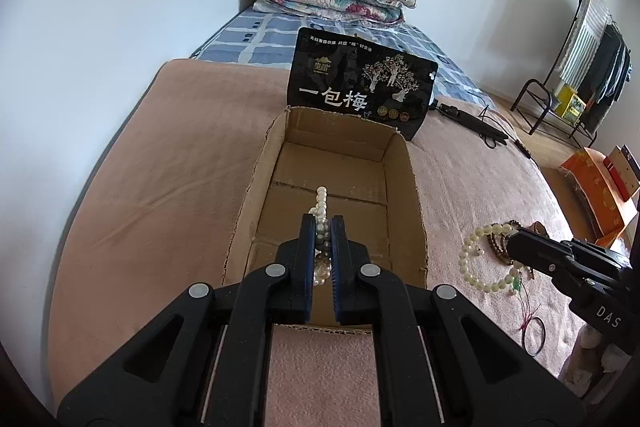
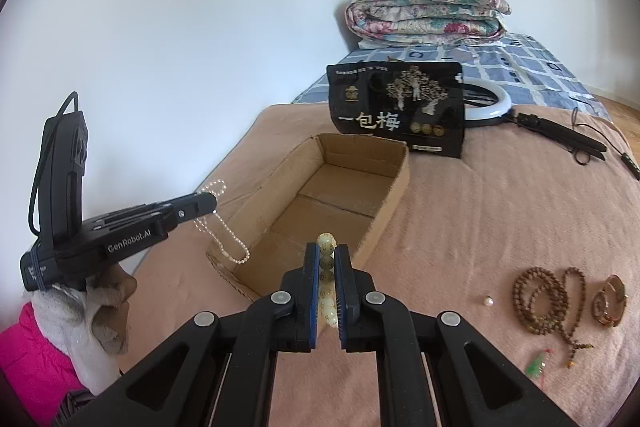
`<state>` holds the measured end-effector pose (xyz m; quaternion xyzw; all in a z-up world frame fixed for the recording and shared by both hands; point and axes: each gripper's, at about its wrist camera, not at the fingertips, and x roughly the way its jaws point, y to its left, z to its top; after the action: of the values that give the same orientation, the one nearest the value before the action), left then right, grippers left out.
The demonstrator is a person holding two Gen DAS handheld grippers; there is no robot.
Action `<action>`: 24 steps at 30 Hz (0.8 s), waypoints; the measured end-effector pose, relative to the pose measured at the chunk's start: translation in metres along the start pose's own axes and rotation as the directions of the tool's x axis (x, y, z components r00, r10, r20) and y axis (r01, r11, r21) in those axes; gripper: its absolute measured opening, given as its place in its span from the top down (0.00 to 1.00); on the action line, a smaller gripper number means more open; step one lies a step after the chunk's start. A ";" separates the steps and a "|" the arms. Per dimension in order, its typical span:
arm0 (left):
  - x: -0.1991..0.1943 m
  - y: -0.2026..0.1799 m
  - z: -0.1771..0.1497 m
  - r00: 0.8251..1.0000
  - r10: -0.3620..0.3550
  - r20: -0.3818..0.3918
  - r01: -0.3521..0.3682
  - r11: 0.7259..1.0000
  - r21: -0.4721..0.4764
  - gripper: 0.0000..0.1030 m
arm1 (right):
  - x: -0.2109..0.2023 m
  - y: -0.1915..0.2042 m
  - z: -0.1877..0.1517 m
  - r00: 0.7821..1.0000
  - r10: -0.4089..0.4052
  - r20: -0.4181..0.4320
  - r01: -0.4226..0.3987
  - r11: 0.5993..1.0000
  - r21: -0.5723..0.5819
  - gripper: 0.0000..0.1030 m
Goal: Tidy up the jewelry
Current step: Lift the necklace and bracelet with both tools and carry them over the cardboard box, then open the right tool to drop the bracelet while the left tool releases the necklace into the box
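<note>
A string of small white pearl beads is pinched tight between the blue pads of the left gripper. It hangs over the open brown cardboard box, near the box's near end. From the other camera, the pearl string dangles in a loop just outside the box's left wall.

The right gripper is squeezed shut on a bracelet of big pale cream beads. It hovers close to the near corner of the cardboard box. In the left camera this bracelet makes a round ring hanging from the black fingers above the blanket.

The box sits on a soft pink blanket. Still lying on the blanket, to the right, are a long brown wooden bead chain, a brown strap wristwatch, one loose white pearl and a little green charm.

Behind the box stands a black snack bag with white letters. Behind that is a white ring lamp. Far back, a folded flowery quilt rests on a blue checked sheet.

A person's pink sleeve shows under the left gripper.
</note>
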<state>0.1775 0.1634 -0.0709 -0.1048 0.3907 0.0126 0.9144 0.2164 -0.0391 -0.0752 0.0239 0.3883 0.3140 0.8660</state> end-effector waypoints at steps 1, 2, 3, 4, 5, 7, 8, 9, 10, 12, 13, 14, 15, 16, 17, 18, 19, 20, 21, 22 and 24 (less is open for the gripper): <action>0.001 0.001 0.000 1.000 0.003 -0.002 -0.003 1.000 -0.001 0.96 | 0.005 0.003 0.001 1.000 0.006 0.000 -0.006 1.000 -0.001 0.95; 0.002 0.002 -0.001 1.000 0.006 -0.005 -0.006 1.000 0.000 0.96 | 0.011 0.005 0.002 1.000 0.010 -0.003 -0.010 1.000 -0.003 0.95; 0.004 0.002 -0.002 1.000 0.011 -0.009 -0.011 1.000 0.003 0.96 | 0.017 0.007 0.002 1.000 0.014 -0.007 -0.014 1.000 -0.004 0.95; 0.006 0.003 -0.002 1.000 0.016 -0.011 -0.016 1.000 0.006 0.96 | 0.022 0.008 0.002 1.000 0.017 -0.011 -0.017 1.000 -0.004 0.95; 0.006 0.003 -0.003 1.000 0.019 -0.014 -0.019 1.000 0.007 0.96 | 0.028 0.009 0.002 1.000 0.021 -0.015 -0.021 1.000 0.000 0.95; 0.009 0.005 -0.004 1.000 0.024 -0.020 -0.024 1.000 0.008 0.96 | 0.037 0.009 0.001 0.999 0.026 -0.024 -0.026 1.000 0.012 0.95; 0.009 0.006 -0.004 0.999 0.027 -0.023 -0.027 1.000 0.006 0.96 | 0.041 0.009 0.001 0.999 0.031 -0.027 -0.030 0.999 0.020 0.95; 0.011 0.008 -0.005 0.999 0.029 -0.027 -0.029 1.000 0.003 0.96 | 0.045 0.008 0.001 0.999 0.035 -0.029 -0.035 0.999 0.027 0.95; 0.011 0.009 -0.005 0.999 0.031 -0.030 -0.031 1.000 0.001 0.96 | 0.048 0.008 0.001 0.999 0.039 -0.030 -0.038 0.999 0.031 0.95; 0.013 0.012 -0.006 0.999 0.035 -0.034 -0.035 0.999 -0.004 0.96 | 0.053 0.009 0.001 0.998 0.046 -0.033 -0.045 0.998 0.036 0.95; 0.014 0.013 -0.006 0.999 0.037 -0.037 -0.037 0.999 -0.004 0.95 | 0.055 0.009 0.000 0.998 0.047 -0.035 -0.046 0.998 0.036 0.95; 0.015 0.014 -0.007 0.998 0.040 -0.040 -0.040 0.999 -0.005 0.95 | 0.058 0.010 0.000 0.998 0.048 -0.040 -0.047 0.998 0.034 0.95; 0.015 0.015 -0.007 0.998 0.041 -0.043 -0.042 0.999 -0.008 0.96 | 0.061 0.010 -0.001 0.998 0.049 -0.046 -0.048 0.998 0.031 0.95; 0.016 0.016 -0.007 0.998 0.044 -0.047 -0.044 0.999 -0.011 0.95 | 0.064 0.011 -0.001 0.998 0.047 -0.052 -0.045 0.999 0.029 0.95; 0.018 0.017 -0.007 0.998 0.047 -0.051 -0.048 0.999 -0.015 0.95 | 0.067 0.011 -0.002 0.997 0.044 -0.058 -0.043 0.999 0.028 0.95; 0.018 0.017 -0.007 0.997 0.050 -0.055 -0.051 0.999 -0.019 0.95 | 0.069 0.011 -0.003 0.997 0.042 -0.064 -0.041 0.999 0.027 0.95; 0.019 0.018 -0.007 0.997 0.052 -0.059 -0.054 0.998 -0.023 0.95 | 0.070 0.011 -0.003 0.997 0.039 -0.067 -0.038 0.999 0.024 0.95; 0.020 0.019 -0.007 0.997 0.050 -0.062 -0.052 0.998 -0.026 0.95 | 0.071 0.011 -0.004 0.997 0.032 -0.068 -0.031 0.999 0.022 0.92; 0.020 0.019 -0.007 0.997 0.048 -0.068 -0.051 0.998 -0.032 0.95 | 0.070 0.011 -0.004 0.997 0.030 -0.068 -0.029 0.999 0.022 0.89; 0.022 0.020 -0.006 0.996 0.048 -0.072 -0.051 0.998 -0.040 0.95 | 0.070 0.011 -0.003 0.997 0.031 -0.068 -0.029 0.999 0.023 0.87; 0.024 0.021 -0.006 0.996 0.047 -0.080 -0.051 0.997 -0.053 0.95 | 0.067 0.009 -0.003 0.998 0.023 -0.057 -0.022 0.999 0.024 0.74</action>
<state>0.1875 0.1811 -0.0957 -0.1207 0.4282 0.0415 0.8946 0.2428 0.0054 -0.1185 0.0293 0.4165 0.3198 0.8505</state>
